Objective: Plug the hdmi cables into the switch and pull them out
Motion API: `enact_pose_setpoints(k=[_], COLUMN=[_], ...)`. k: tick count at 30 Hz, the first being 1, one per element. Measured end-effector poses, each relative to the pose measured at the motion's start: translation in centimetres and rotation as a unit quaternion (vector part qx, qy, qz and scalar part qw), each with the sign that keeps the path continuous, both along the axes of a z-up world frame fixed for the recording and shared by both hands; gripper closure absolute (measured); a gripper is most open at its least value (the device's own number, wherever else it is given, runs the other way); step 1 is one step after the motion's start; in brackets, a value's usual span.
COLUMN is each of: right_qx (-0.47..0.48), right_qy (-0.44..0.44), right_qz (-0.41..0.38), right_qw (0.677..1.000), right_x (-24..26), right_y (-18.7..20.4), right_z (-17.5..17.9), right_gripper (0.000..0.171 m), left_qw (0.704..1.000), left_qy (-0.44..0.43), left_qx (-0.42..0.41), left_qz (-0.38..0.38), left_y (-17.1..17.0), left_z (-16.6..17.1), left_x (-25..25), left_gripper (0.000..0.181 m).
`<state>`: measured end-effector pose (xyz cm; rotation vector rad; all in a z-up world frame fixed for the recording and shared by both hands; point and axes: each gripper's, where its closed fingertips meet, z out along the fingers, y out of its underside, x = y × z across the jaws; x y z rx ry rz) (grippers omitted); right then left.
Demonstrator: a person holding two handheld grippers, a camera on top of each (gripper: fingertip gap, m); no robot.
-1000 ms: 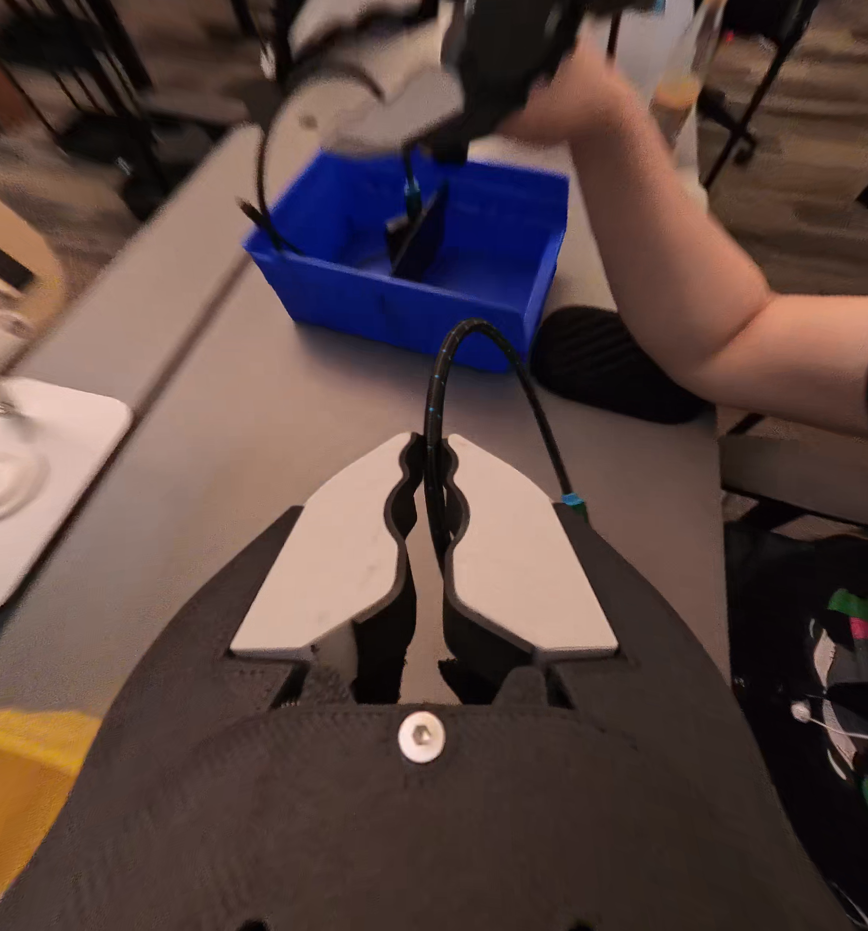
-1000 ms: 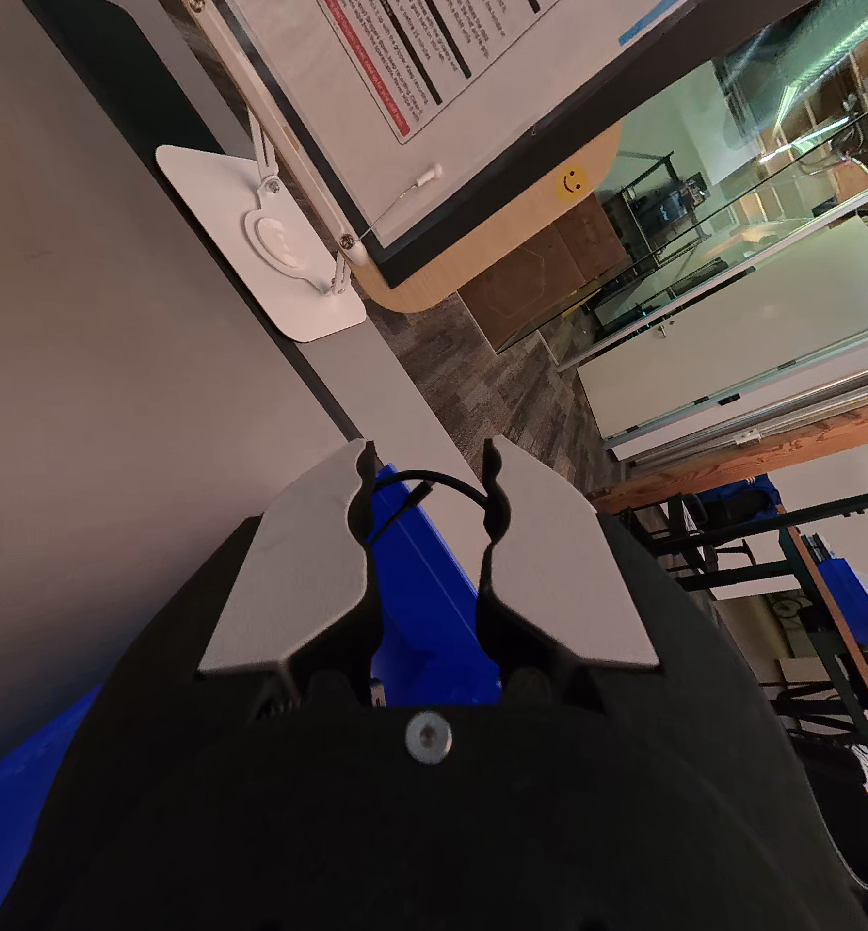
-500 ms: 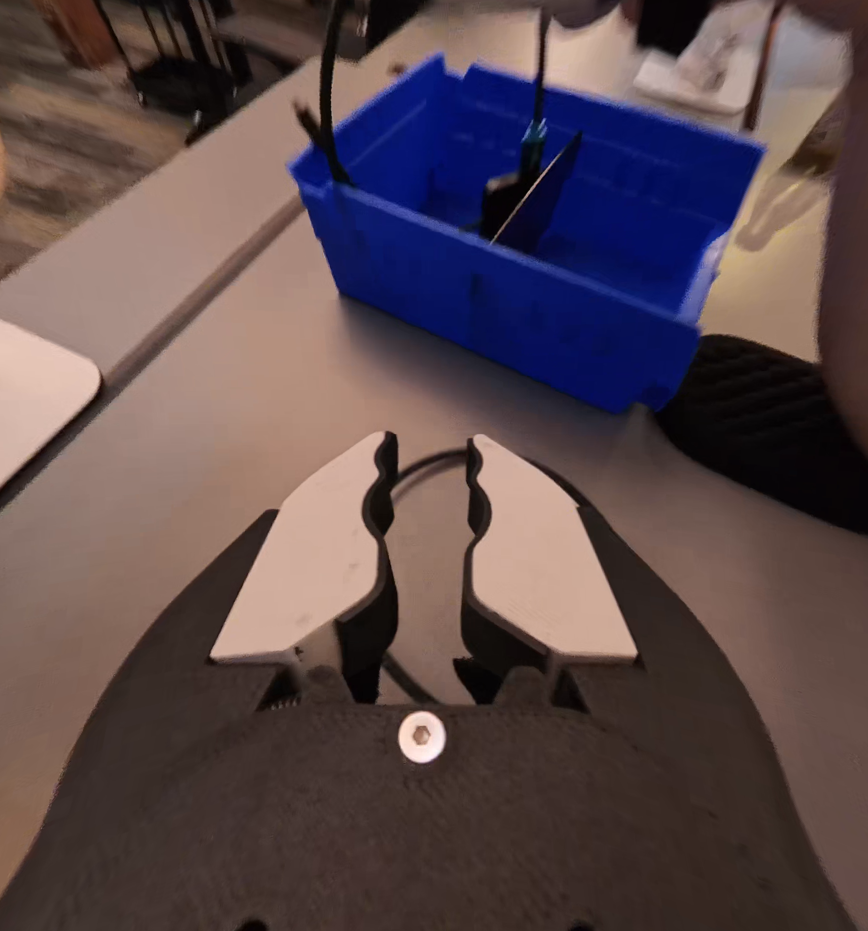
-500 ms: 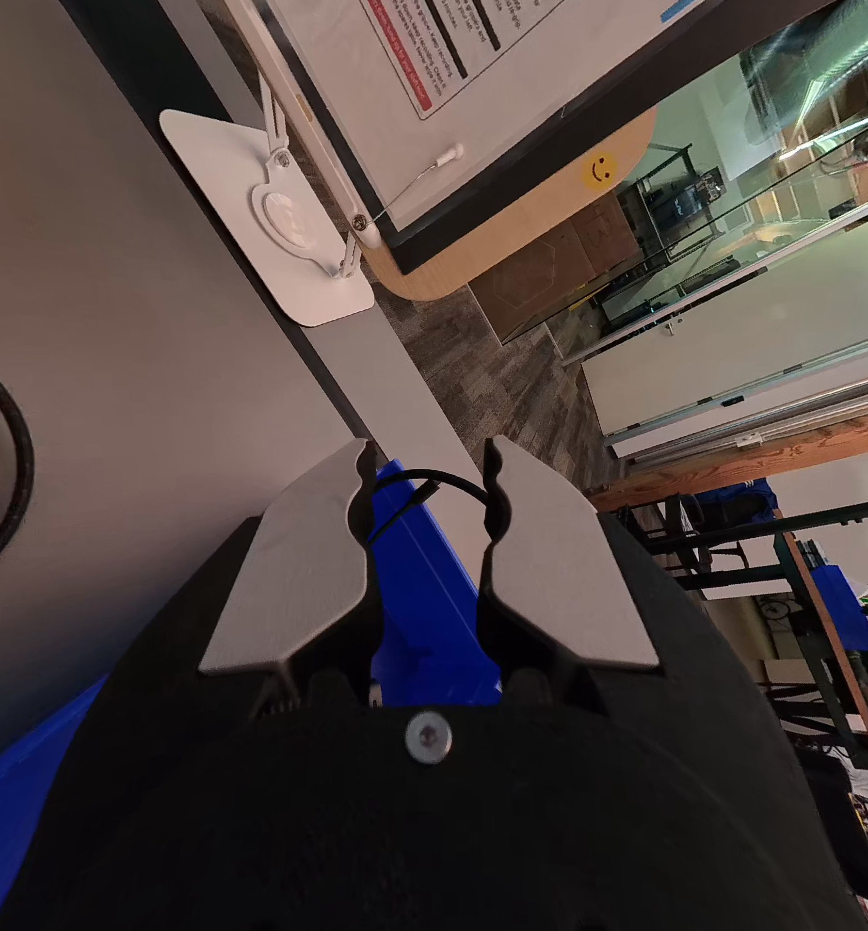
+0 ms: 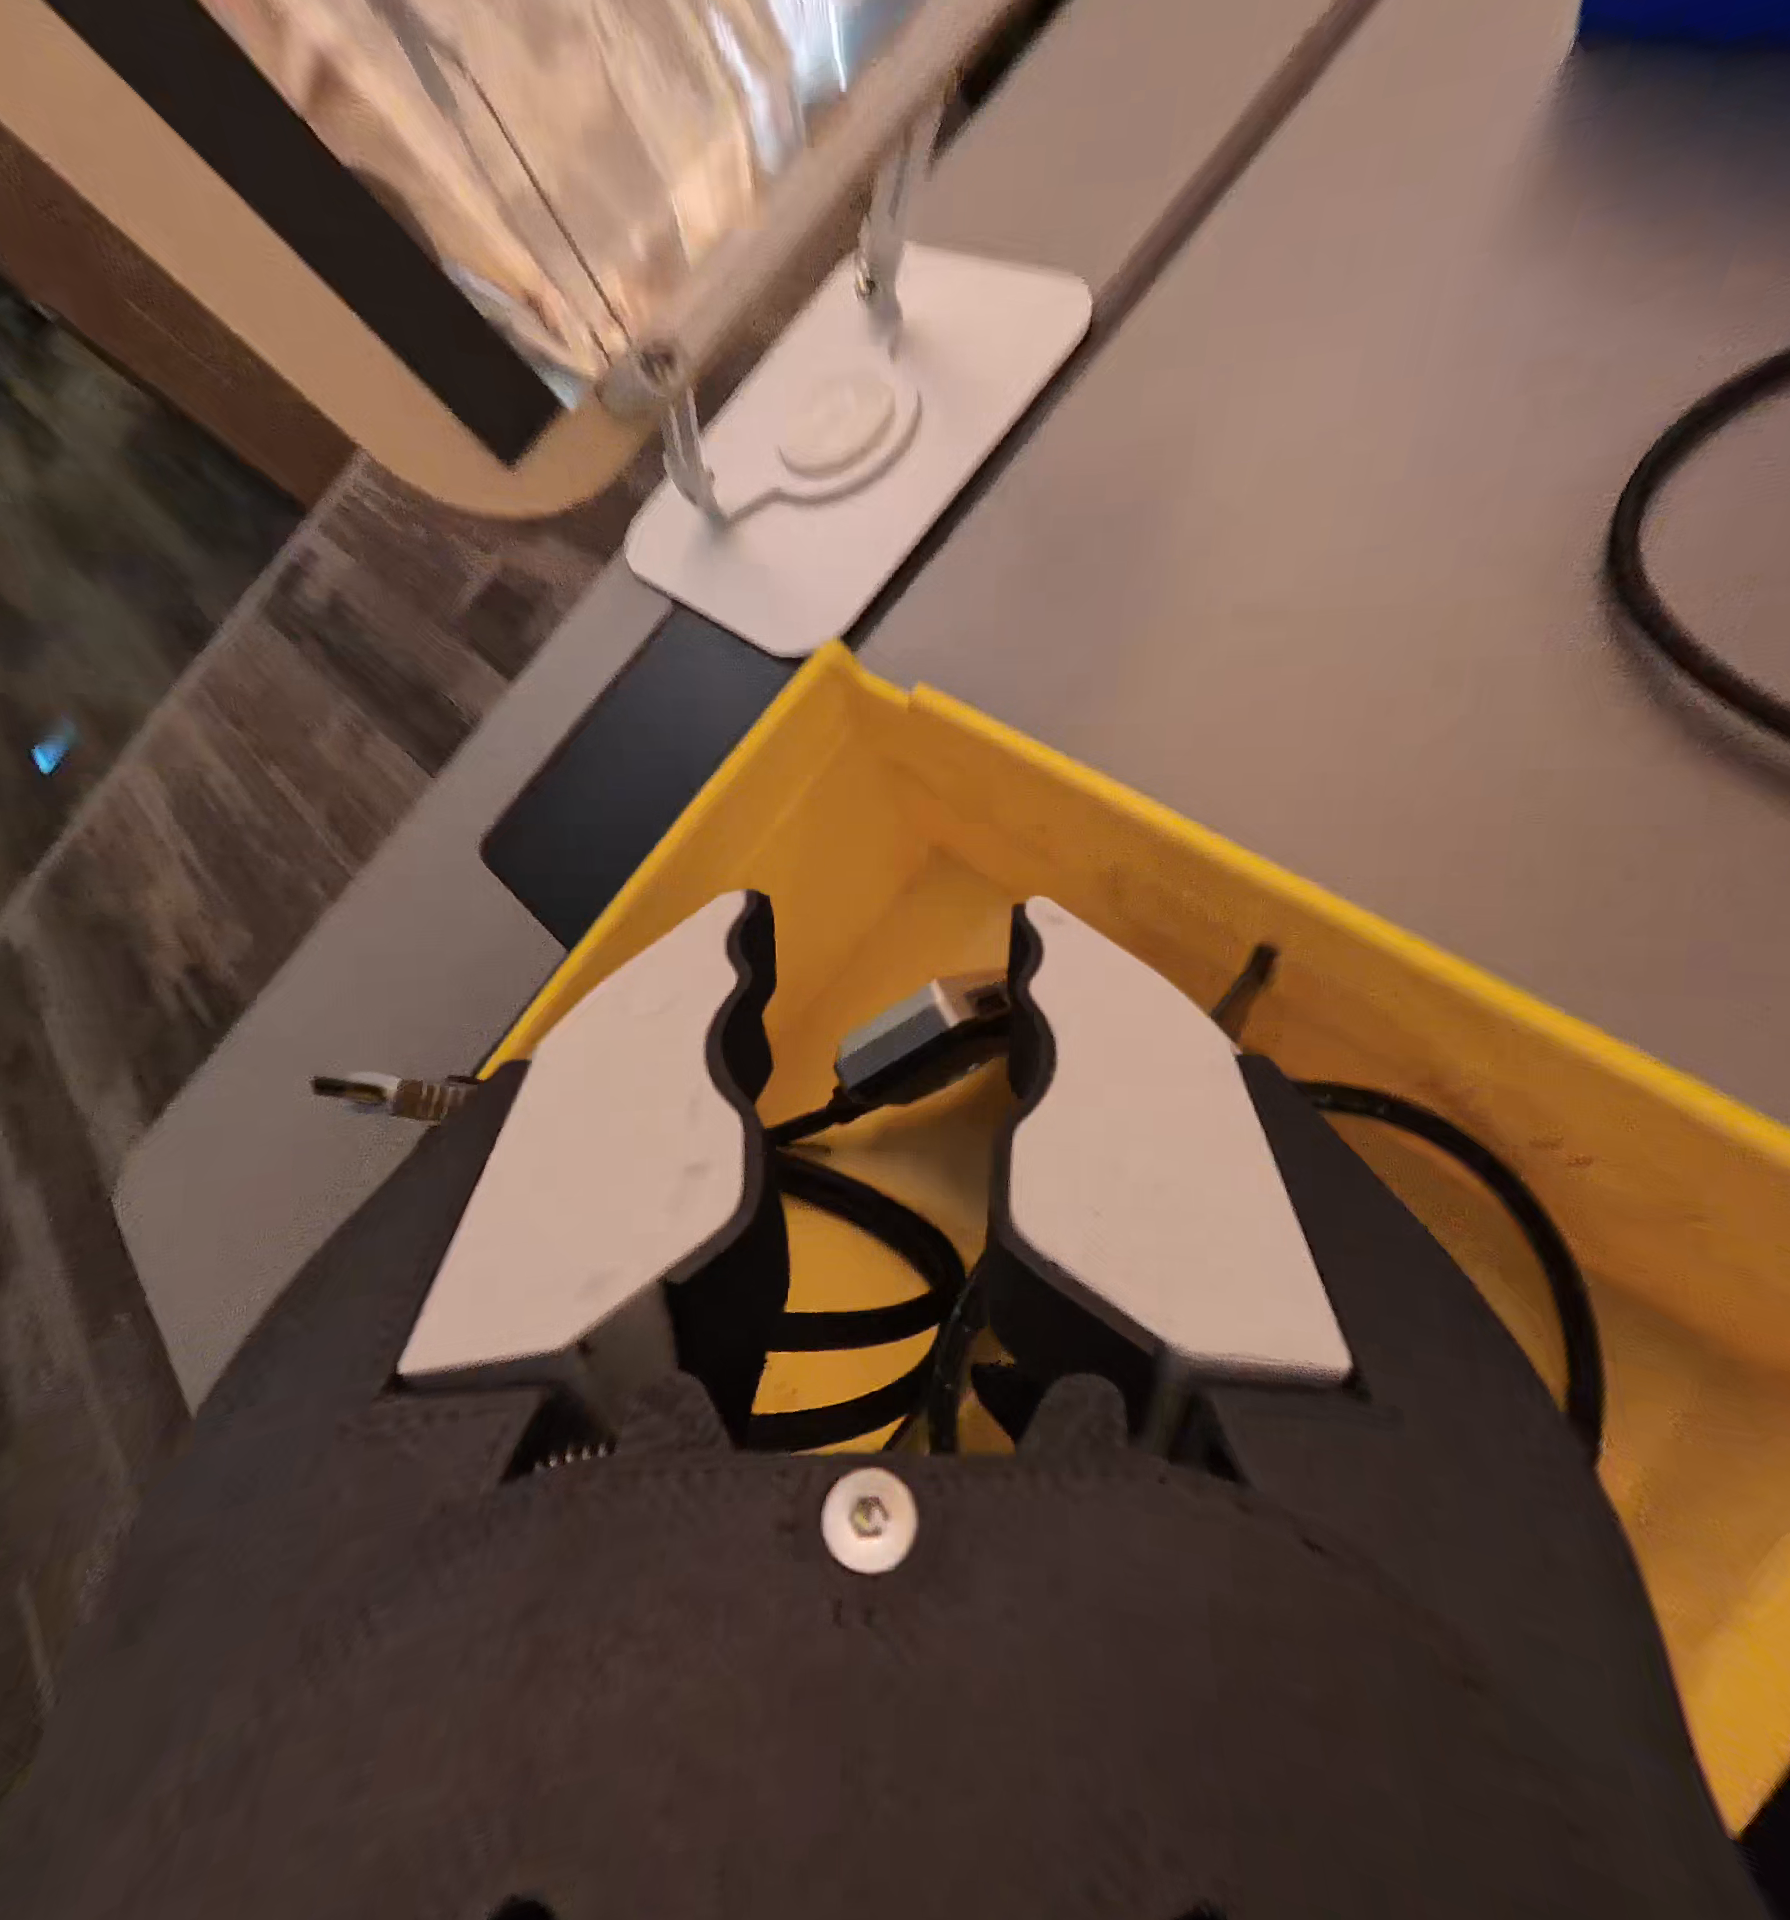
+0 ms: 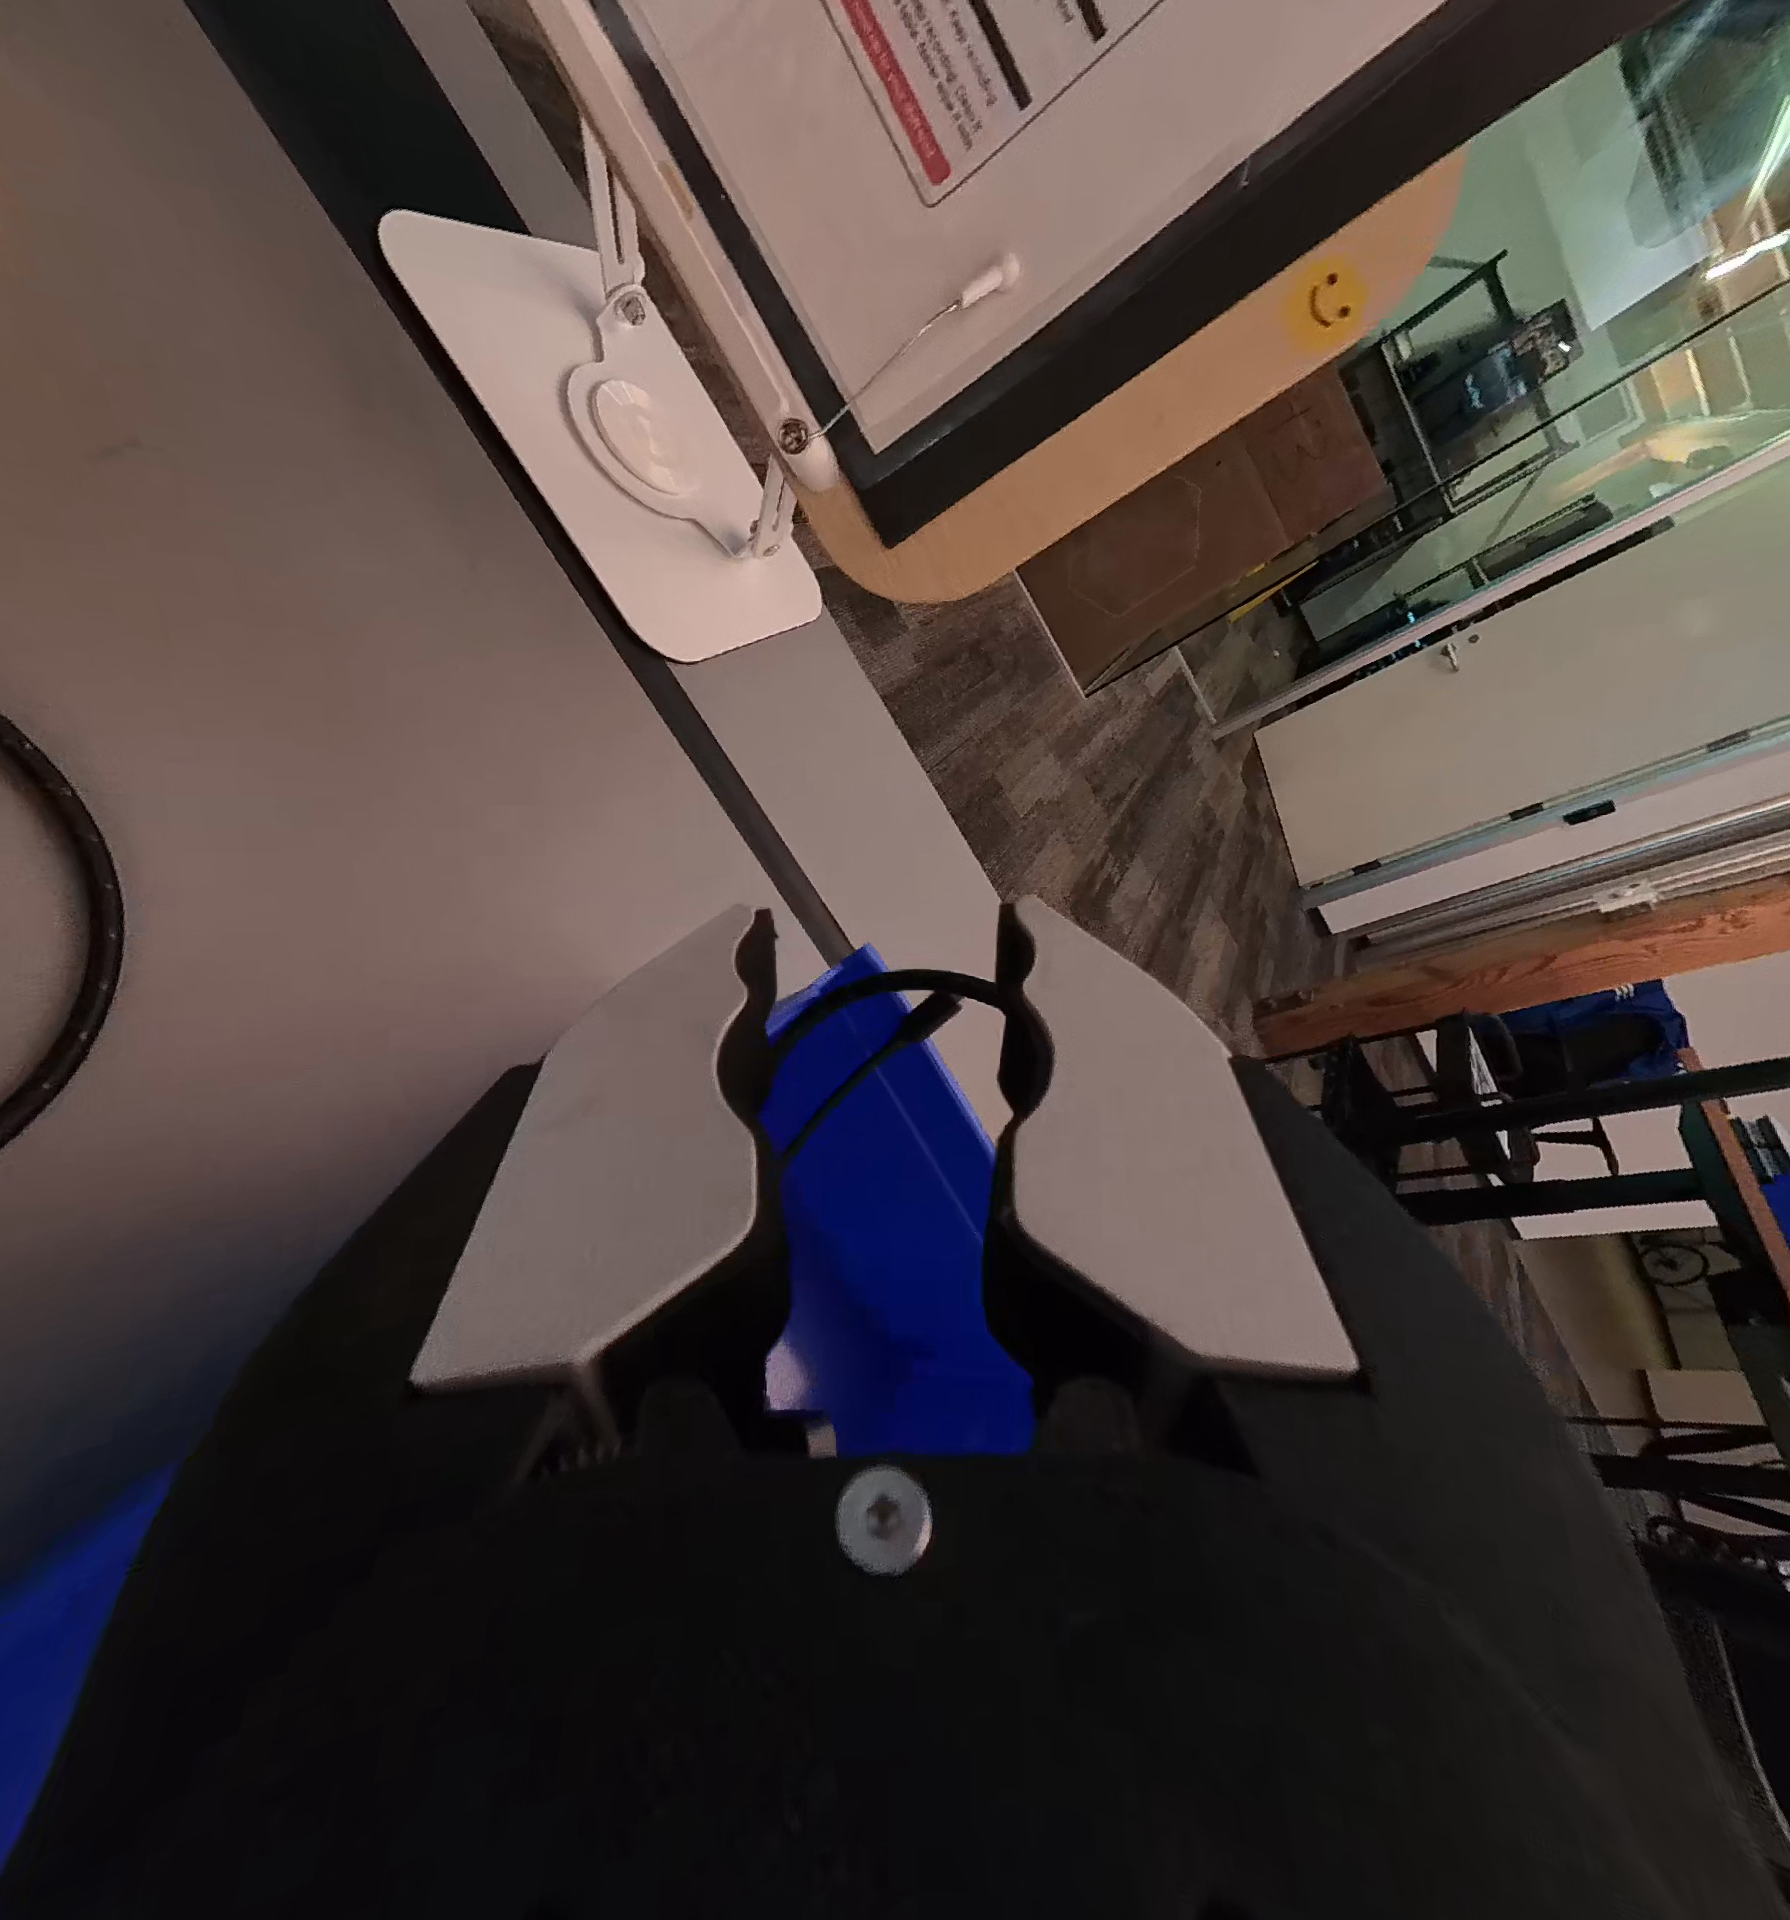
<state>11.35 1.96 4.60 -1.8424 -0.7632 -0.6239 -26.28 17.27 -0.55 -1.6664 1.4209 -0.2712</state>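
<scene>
Swung off the blue bin (image 6: 870, 1122), left gripper (image 5: 886, 1023) is now hovering, jaws apart and empty, over a yellow bin (image 5: 1390, 935) of coiled HDMI cables (image 5: 870, 1309): light, limp cords, best gripped at the rigid grey plug (image 5: 917, 1029); right gripper (image 6: 880, 1029) is likewise gaping, empty.

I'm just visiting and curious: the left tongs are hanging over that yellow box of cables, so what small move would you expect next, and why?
Probably a short dip to close on the grey plug. The left tongs are open and empty above the yellow bin, and that plug lies right between the fingers.
</scene>
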Motion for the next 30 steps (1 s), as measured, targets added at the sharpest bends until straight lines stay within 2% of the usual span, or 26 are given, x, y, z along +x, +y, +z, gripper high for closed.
enact_pose_setpoints(k=[3,6,9,12,15,18,21,27,30], right_qx=[-0.011,-0.016,-0.023,-0.024,-0.028,-0.040,-0.054,-0.064,-0.066], right_qy=[-0.006,0.003,0.008,0.013,0.007,-0.002,-0.005,-0.018,-0.018], right_qz=[-0.009,-0.008,-0.007,-0.002,-0.001,-0.002,0.002,0.014,0.016], right_qw=[1.000,1.000,1.000,1.000,1.000,0.999,0.999,0.998,0.998], right_x=[0.3,0.5,0.5,0.3,0.3,0.3,0.1,-0.6,-0.6], right_y=[0.1,0.4,0.8,1.0,1.2,1.4,1.6,1.7,1.7], right_z=[-0.7,-1.2,-1.7,-1.8,-2.1,-2.9,-3.7,-4.3,-4.4], right_gripper=[0.129,0.130,0.130,0.130,0.130,0.130,0.130,0.130,0.130], left_qw=[0.999,0.997,0.991,0.979,0.975,0.966,0.959,0.961,0.966], left_qy=[0.038,0.042,0.099,0.157,0.196,0.199,0.200,0.225,0.227], left_qx=[-0.021,-0.057,-0.090,-0.126,-0.107,-0.164,-0.196,-0.157,-0.125], left_qz=[-0.001,-0.001,-0.027,-0.032,-0.007,-0.021,-0.039,-0.021,-0.027], left_y=[0.8,1.2,0.5,-0.3,1.1,0.8,0.0,1.2,1.6], left_z=[-1.5,-1.9,-3.8,-5.8,-7.2,-8.0,-8.3,-7.5,-7.0], left_x=[0.0,0.6,0.3,-0.3,-0.7,-0.2,0.0,-1.1,-0.8], left_gripper=[0.134,0.129,0.126,0.130,0.133,0.134,0.150,0.140,0.141])
